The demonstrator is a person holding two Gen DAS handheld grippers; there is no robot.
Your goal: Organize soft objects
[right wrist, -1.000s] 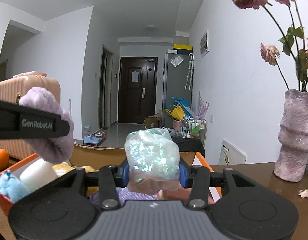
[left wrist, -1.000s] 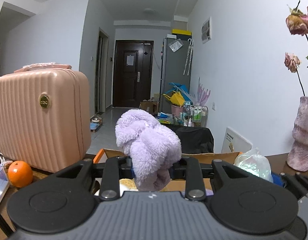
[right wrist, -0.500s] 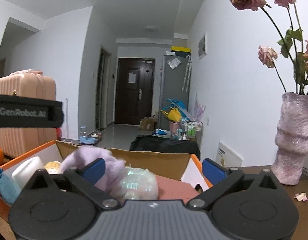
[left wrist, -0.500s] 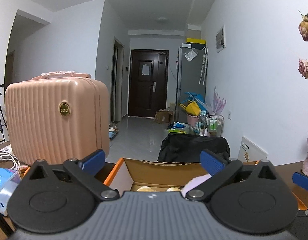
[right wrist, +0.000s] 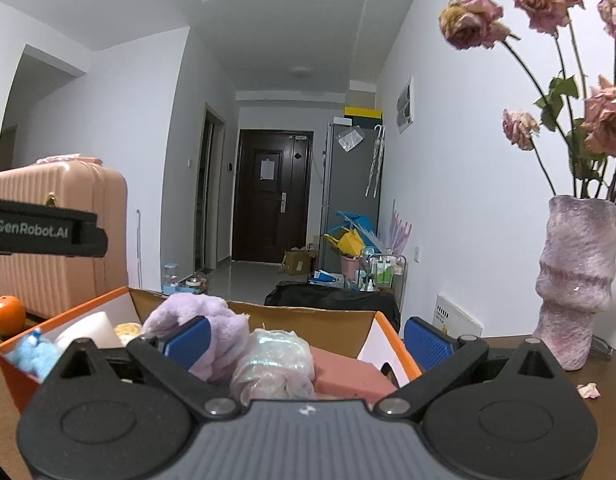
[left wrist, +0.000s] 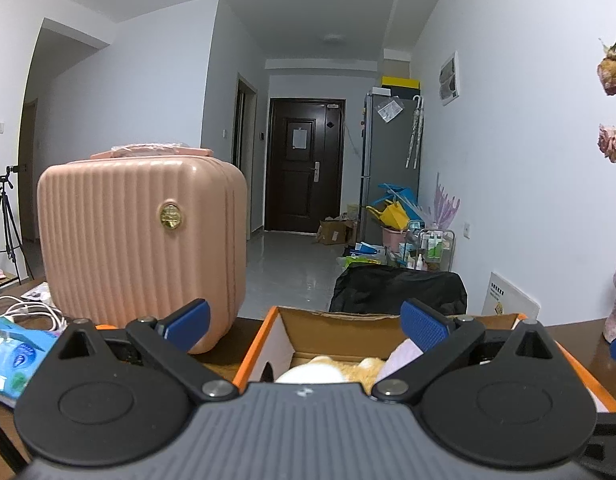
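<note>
Orange cardboard box (right wrist: 391,344), open top, brown inner walls, sits on the brown wooden surface (right wrist: 611,380); its long axis runs left to right across the right wrist view. Inside:
- lilac plush toy (right wrist: 224,320), fluffy pile, slumped against the back wall near the middle.
- iridescent crinkled bundle (right wrist: 272,364), glossy film, rounded, touching the plush on its right.
- pink foam block (right wrist: 347,372), matte, flat-topped, lying right of the bundle.
- white foam cylinder (right wrist: 88,330) and blue fuzzy toy (right wrist: 30,354) at the left end; a yellowish fuzzy piece (right wrist: 128,328) between cylinder and plush.

Right gripper (right wrist: 306,340): blue-padded fingers spread wide over the box, gripping nothing. Left gripper (left wrist: 304,322): fingers likewise wide apart, empty, above the box's left end.

Ribbed pink suitcase (left wrist: 144,240) stands upright left of the box. Orange (right wrist: 6,314) beside it. Textured pink vase (right wrist: 575,280) with dried roses stands right.
</note>
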